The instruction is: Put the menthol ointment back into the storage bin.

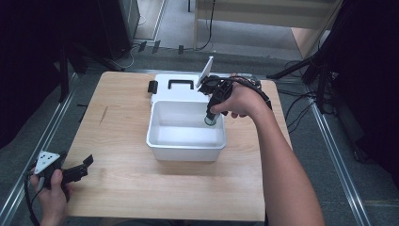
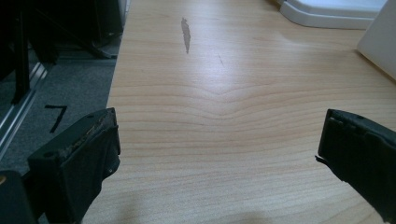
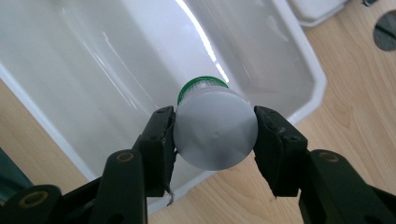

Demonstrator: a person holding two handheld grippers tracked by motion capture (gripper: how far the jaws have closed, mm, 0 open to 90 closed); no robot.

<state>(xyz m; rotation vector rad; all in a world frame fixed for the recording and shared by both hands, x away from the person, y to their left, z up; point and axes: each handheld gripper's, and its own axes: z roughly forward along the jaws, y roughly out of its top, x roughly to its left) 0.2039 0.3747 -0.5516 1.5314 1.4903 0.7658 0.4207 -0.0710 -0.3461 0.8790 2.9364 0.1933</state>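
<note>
Black right hand-held gripper (image 3: 215, 135) clamping a smooth round grey bottle (image 3: 215, 135).
Green-capped, it hangs between the jaws over a glossy white plastic bin (image 3: 93, 70) on the wooden surface (image 1: 117, 179); left hand-held gripper (image 2: 219, 149) gapes empty.

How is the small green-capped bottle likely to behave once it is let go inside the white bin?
The green-capped bottle is round and smooth, so it would probably roll if laid down. It looks like light plastic, unlikely to break. The right claw pinches only its curved sides above the white bin, so it might slip or twist in that grip.
</note>
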